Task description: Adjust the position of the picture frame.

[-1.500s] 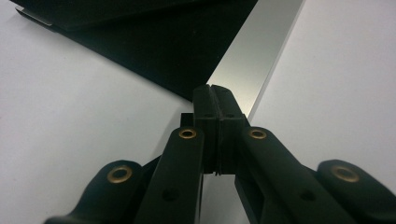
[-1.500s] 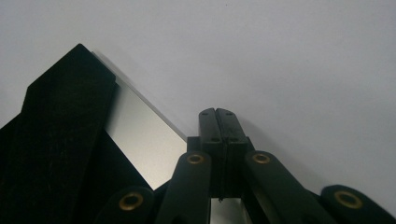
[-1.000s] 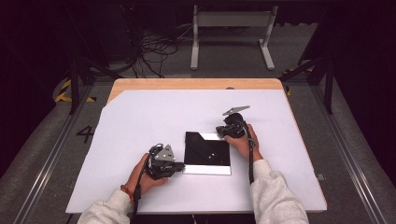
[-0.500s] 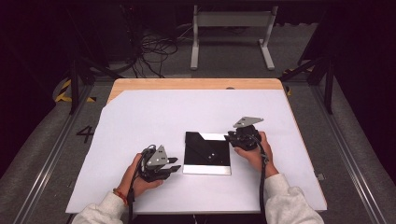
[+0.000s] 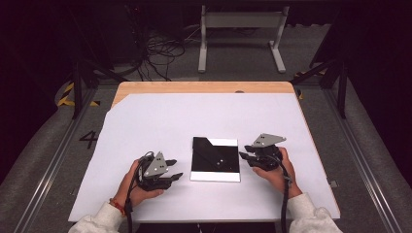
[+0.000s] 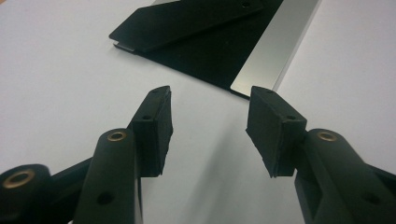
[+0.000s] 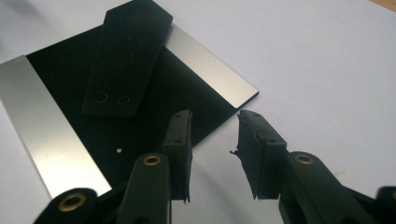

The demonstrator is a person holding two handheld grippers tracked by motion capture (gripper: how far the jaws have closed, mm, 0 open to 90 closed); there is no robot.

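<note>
We are flanking the black plate (image 5: 215, 158) now, which is lying flat near the middle of the white surface (image 5: 194, 121), with a dark strap-like piece (image 7: 126, 65) resting across it and 2 silvery bands showing along opposite edges. Our left tool (image 5: 171, 175) is sitting just to the plate's left, jaws spread wide and gripping nothing; in the left gripper view we are seeing clear white surface between its pads. Our right tool (image 5: 244, 158) is hovering at the plate's right edge, jaws parted a moderate way, also holding nothing, with its nearer pad over the plate's corner. Here is the risk as we are judging it: the plate is thin and lying flush, so a pad coming down on top rather than catching the edge could just skid it sideways across the smooth sheet. Any shove could also be sliding that loose-looking strap off. And if the 2 tools are pushing unevenly, the plate may be twisting away from both.
</note>
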